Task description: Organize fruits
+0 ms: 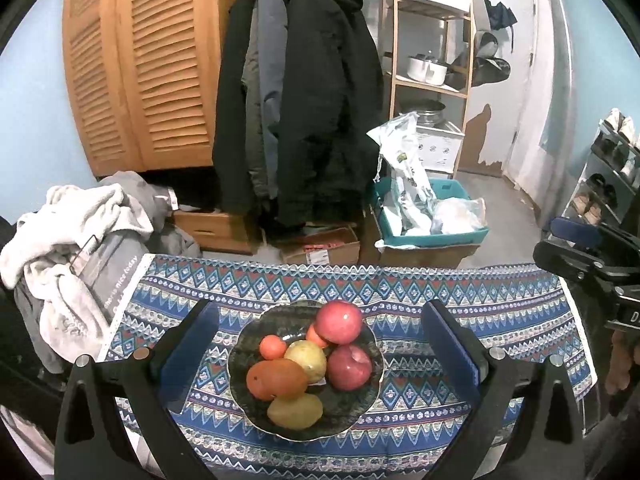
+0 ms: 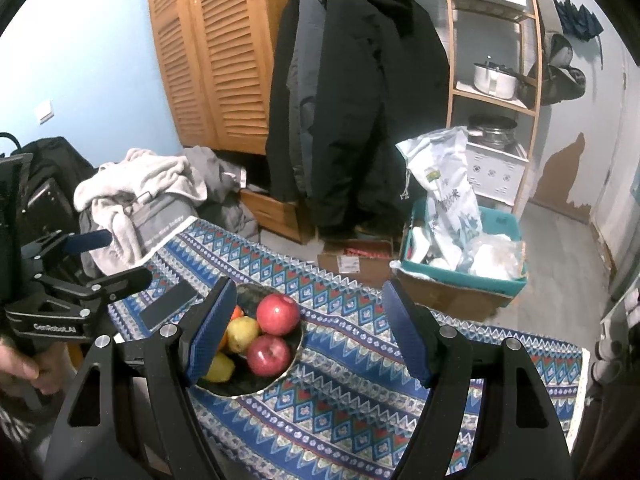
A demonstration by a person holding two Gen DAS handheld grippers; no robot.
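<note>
Plate (image 1: pixel 372 392): dark, scalloped rim, lower centre of the left wrist view, resting on the patterned blue cloth (image 1: pixel 480 312).
Plate contents: two red apples (image 1: pixel 339 322), two yellow pears (image 1: pixel 306 356), a small orange (image 1: pixel 273 347), a large orange fruit (image 1: pixel 277 378).
Long axis: the large orange fruit lies crosswise, left to right; the front pear (image 1: pixel 295 411) likewise.
Left gripper (image 1: pixel 320 360): jaws wide apart either side of the plate, holding nothing.
Right gripper (image 2: pixel 310 336): jaws parted over cloth, empty; plate behind its left finger.
Teal bin (image 2: pixel 496 276): holds printed bags.
Writing: "GenRobot.AI" on the left gripper's body, seen in the right wrist view's left edge.
</note>
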